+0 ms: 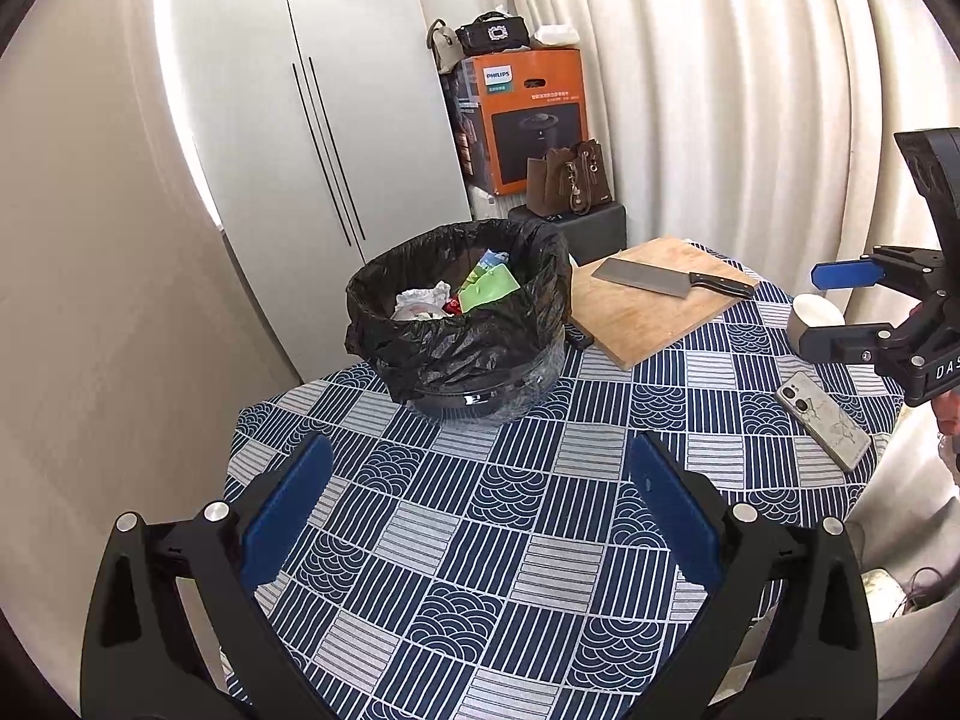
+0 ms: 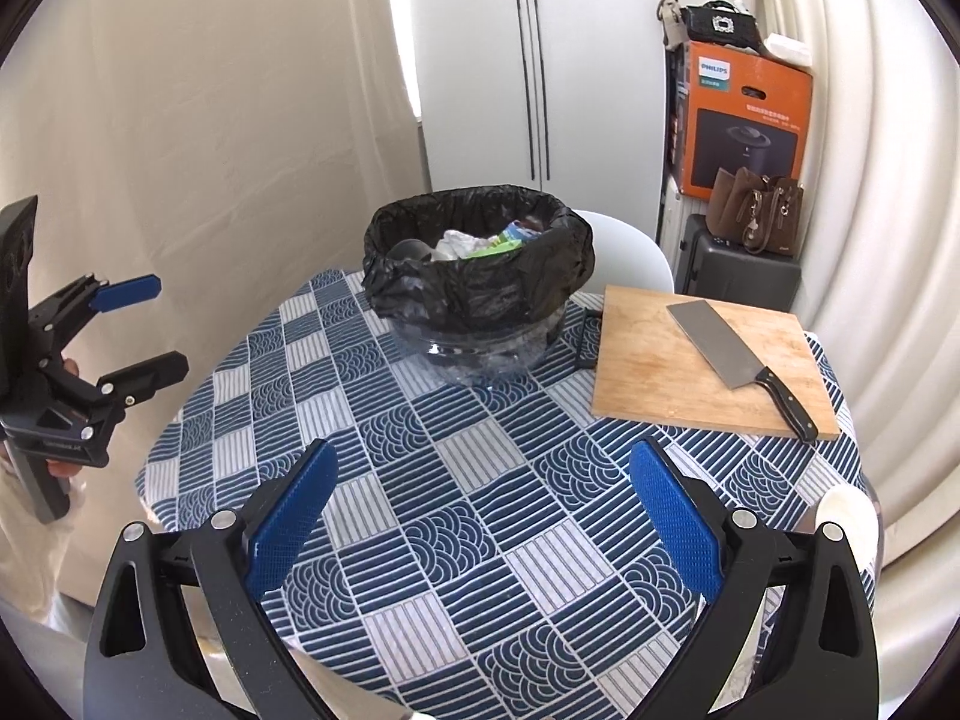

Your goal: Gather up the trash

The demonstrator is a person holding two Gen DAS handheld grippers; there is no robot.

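From the left wrist view, the orange box (image 1: 528, 120) by the curtain read PHILIPS. The left gripper (image 1: 480, 516) hung over bare patterned tablecloth (image 1: 510, 540), jaws wide apart and empty. The bin (image 1: 459, 324), black-lined and holding trash (image 1: 456, 297), stood at the table's far edge beside the cutting board (image 1: 654, 306) bearing a cleaver (image 1: 672, 281). A phone (image 1: 823, 420) lay near the right rim.

From the right wrist view, the right gripper (image 2: 483, 522) hovered likewise, jaws spread and empty, open cloth ahead before the bin.
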